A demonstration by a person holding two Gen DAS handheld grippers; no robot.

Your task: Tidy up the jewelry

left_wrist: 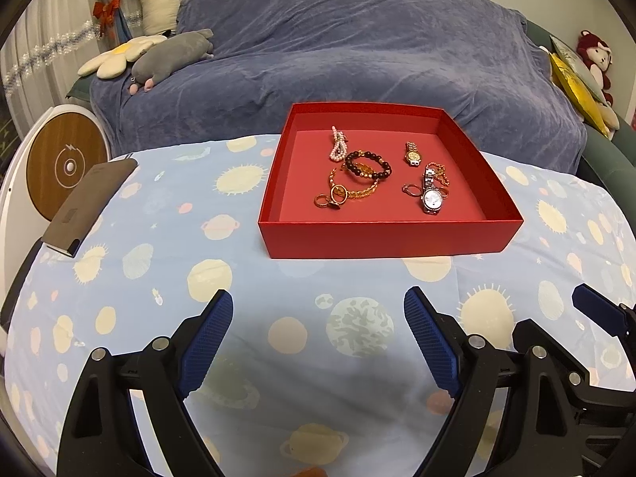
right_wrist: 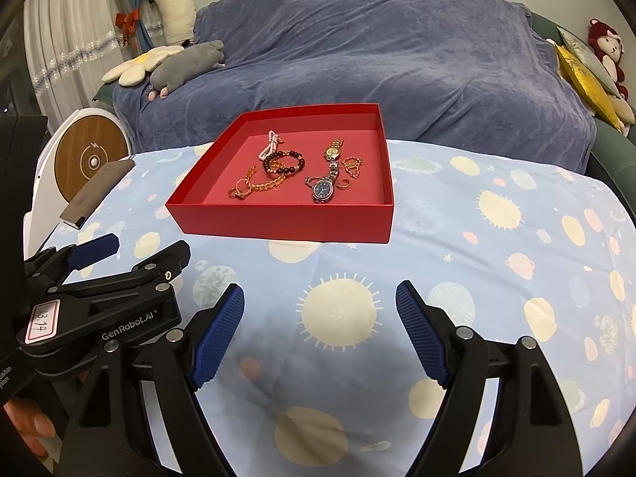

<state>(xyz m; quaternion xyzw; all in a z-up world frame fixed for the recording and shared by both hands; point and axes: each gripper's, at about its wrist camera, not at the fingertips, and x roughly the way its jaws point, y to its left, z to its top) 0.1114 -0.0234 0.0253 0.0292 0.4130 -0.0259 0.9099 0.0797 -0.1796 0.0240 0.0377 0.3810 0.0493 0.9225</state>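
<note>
One "GenRobot.AI" mark shows on the left claw.

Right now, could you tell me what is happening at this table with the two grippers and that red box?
A person holds two grippers above the planet-print cloth, both open and empty. The left gripper and right gripper hang short of the red box, touching nothing. All the jewelry lies loose inside it: a silver watch, a gold watch, a dark bead bracelet, a pearl strand, chains and rings.
</note>
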